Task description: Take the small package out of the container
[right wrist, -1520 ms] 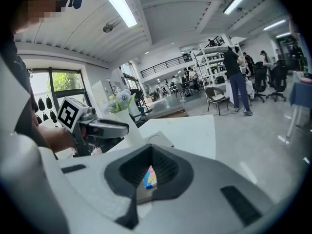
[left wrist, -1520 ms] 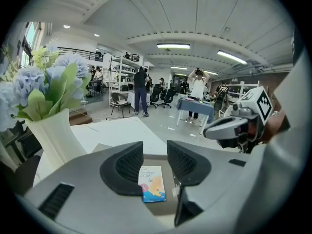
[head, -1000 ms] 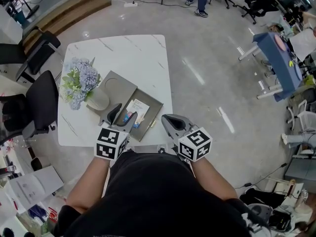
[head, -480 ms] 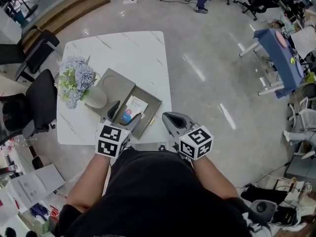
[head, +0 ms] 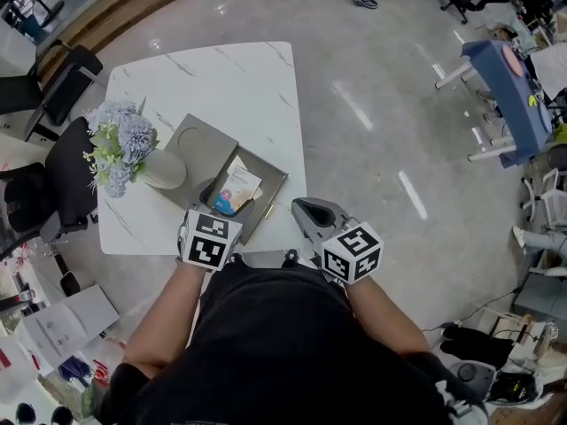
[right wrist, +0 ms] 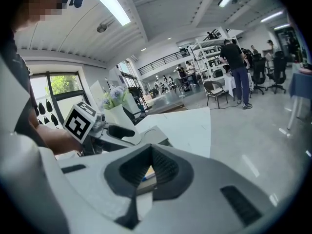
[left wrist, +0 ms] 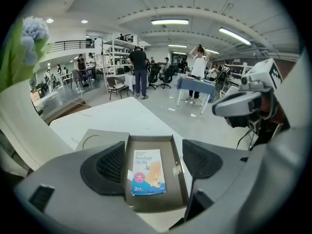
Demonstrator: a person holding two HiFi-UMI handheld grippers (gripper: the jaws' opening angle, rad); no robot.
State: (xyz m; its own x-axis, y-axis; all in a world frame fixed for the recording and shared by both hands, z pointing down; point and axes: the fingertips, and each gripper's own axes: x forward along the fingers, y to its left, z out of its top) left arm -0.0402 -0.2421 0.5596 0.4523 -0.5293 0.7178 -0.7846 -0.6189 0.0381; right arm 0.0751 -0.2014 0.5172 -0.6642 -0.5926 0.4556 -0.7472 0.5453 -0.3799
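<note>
**Flat package, tight walls, wide jaws**

The container [head: 270,189] sits near the 6 o'clock edge of the table [head: 221,78], so I judge a clumsy push could slide it. My left gripper [left wrist: 151,155] hangs wide open and empty. The right gripper [head: 306,209], at its 3 o'clock, is closed on nothing. The package [left wrist: 147,172] lies flat inside at 12 o'clock, where my pads may slip off it or catch a wall.
</note>
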